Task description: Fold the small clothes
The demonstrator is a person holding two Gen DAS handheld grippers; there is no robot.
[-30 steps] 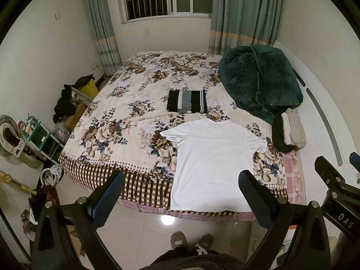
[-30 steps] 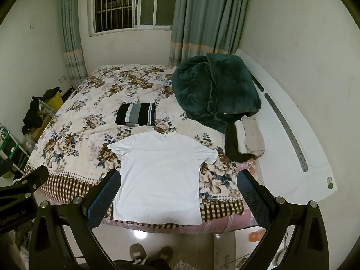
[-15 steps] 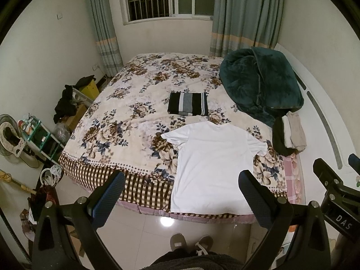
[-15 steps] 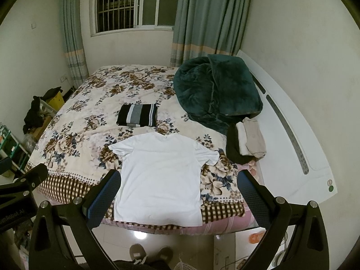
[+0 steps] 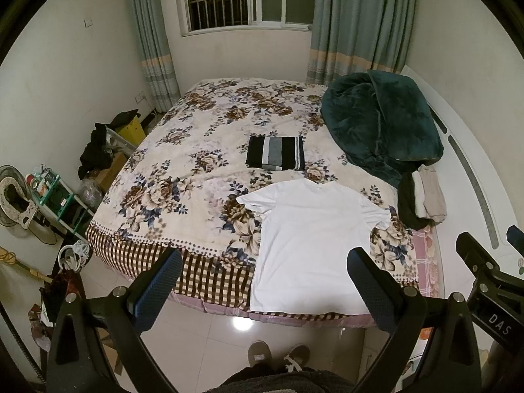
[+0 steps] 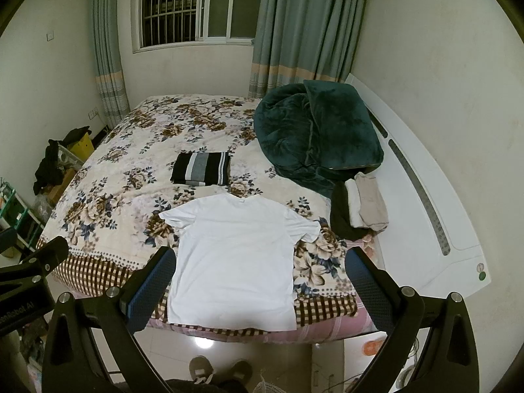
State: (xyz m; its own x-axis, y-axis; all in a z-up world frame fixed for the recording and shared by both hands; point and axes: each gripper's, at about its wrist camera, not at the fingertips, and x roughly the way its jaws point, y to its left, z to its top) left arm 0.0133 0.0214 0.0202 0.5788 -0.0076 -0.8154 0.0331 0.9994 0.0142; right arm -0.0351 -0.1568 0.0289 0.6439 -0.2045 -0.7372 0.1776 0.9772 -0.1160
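Observation:
A white T-shirt (image 5: pixel 311 242) lies spread flat on the near edge of the floral bed, collar away from me; it also shows in the right wrist view (image 6: pixel 235 255). A folded black-and-grey striped garment (image 5: pixel 275 157) lies behind it, also seen in the right wrist view (image 6: pixel 201 173). My left gripper (image 5: pixel 262 281) is open and empty, held above the floor before the bed's edge. My right gripper (image 6: pixel 258 281) is open and empty, held before the shirt's hem.
A dark green quilt (image 5: pixel 383 127) is heaped at the bed's right. A small stack of folded clothes (image 5: pixel 422 199) lies beside it. A white headboard (image 6: pixel 425 203) runs along the right. Shelves and clutter (image 5: pixel 59 196) stand on the left floor. My feet (image 5: pixel 278 357) are on the tiles.
Both grippers have drawn back and risen slightly, so the bed and shirt sit a little lower and farther in view. The jaws stay open.

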